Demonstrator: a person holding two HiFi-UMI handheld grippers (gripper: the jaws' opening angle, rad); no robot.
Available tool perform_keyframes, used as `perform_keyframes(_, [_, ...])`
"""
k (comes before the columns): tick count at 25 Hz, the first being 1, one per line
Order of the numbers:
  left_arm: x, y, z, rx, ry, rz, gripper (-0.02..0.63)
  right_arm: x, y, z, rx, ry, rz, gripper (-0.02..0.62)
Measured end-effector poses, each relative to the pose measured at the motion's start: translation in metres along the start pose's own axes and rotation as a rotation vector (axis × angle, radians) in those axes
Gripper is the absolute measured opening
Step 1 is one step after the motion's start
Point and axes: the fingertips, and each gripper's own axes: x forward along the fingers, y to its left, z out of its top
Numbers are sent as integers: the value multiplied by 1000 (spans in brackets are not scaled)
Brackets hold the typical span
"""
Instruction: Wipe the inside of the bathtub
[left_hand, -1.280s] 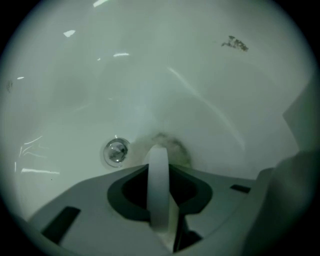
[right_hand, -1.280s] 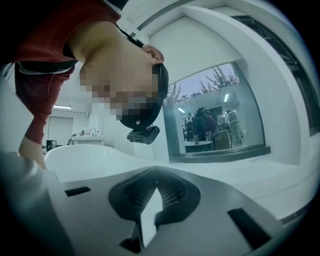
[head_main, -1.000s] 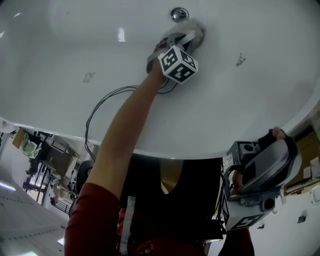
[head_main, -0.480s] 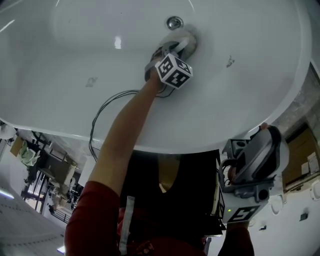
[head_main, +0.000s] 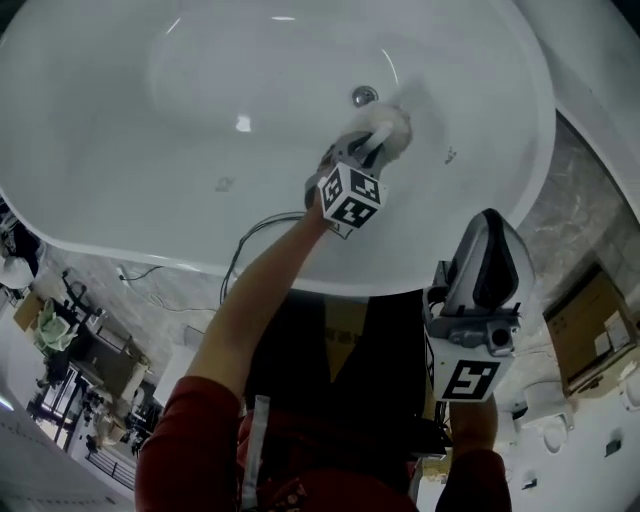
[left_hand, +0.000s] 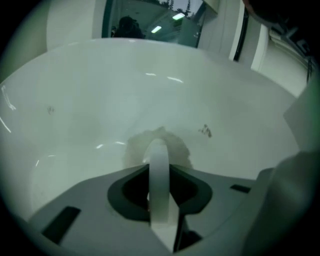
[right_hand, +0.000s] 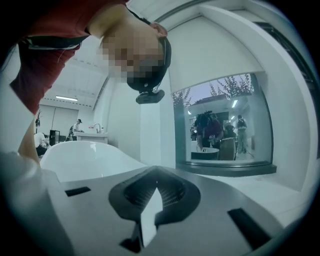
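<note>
Down inside the bathtub (head_main: 150, 150), left gripper (head_main: 374, 138) fingers (left_hand: 159, 170) clamp a white cloth (head_main: 393, 124); right gripper (head_main: 487, 228) fingers (right_hand: 146, 222) closed, empty.

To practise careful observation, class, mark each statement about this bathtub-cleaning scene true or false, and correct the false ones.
1. The left tongs are shut on a white cloth. True.
2. The cloth rests against the inside of the bathtub, close to the drain. True.
3. The right tongs hold a second cloth. False: the right tongs are shut with nothing between them.
4. The right tongs are working inside the bathtub. False: they are held outside it, near the person's body, and point away towards a window.
</note>
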Motion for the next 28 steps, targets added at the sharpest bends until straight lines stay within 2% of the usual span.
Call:
perform_keyframes(6, [-123, 29, 78, -191, -228, 49, 98, 12, 23, 55, -26, 6, 0, 11])
perform_keyframes(10, [-221, 62, 140, -205, -422, 120, 98, 28, 46, 104, -67, -32, 3, 11])
perform_keyframes(13, [-301, 82, 170, -217, -554, 169, 98, 38, 68, 156, -78, -95, -11, 11])
perform_keyframes(20, [-461, 142, 191, -256, -782, 208, 98, 46, 142, 238, -119, -105, -75, 11])
perform_keyframes(23, [-519, 164, 188, -229, -835, 231, 98, 49, 173, 265, -121, -85, -111, 11])
perform_keyframes(28, [-600, 178, 186, -160, -909, 293, 98, 41, 208, 315, -120, -126, -141, 11])
